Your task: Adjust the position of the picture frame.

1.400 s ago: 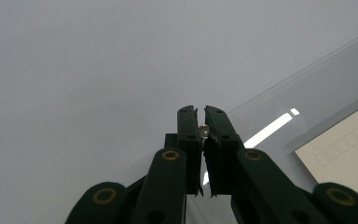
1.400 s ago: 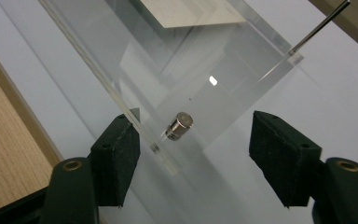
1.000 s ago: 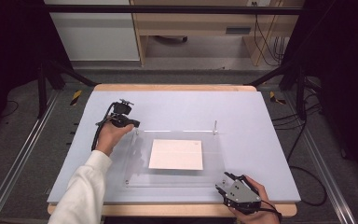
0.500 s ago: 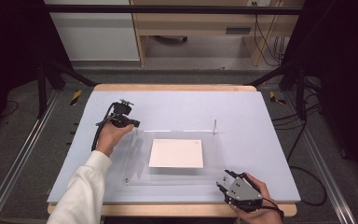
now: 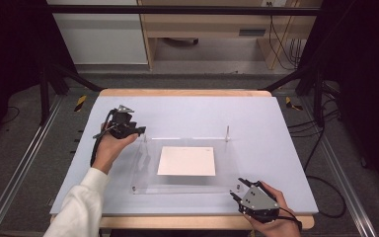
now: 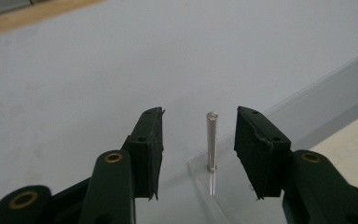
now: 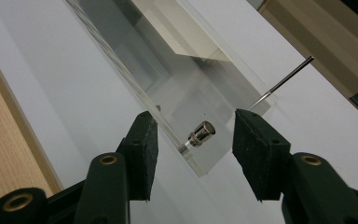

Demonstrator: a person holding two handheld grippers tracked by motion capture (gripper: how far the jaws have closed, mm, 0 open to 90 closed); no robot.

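A clear acrylic plate (image 5: pixel 143 170) lies on the pale blue table mat with a white sheet (image 5: pixel 186 160) under its middle. A thin metal pin (image 6: pixel 211 140) stands upright at the plate's far left corner (image 5: pixel 144 139). My left gripper (image 5: pixel 139 131) (image 6: pixel 199 113) has just been opening; the pin stands between its jaws, untouched. At the near right corner a short metal stud (image 7: pixel 200 133) pokes from the plate. My right gripper (image 5: pixel 237 189) (image 7: pixel 193 114) straddles it with the jaws closing in a little, pads still clear of it. Another pin (image 5: pixel 227 132) stands at the far right corner.
The mat (image 5: pixel 276 148) has bare room to the left, right and behind the plate. The table's wooden front edge (image 5: pixel 177 222) runs just below my right hand. Black frame posts (image 5: pixel 44 94) and cables (image 5: pixel 321 163) flank the table.
The left gripper has backed off slightly to the left from the far left pin. The right hand has stayed at the near right corner.
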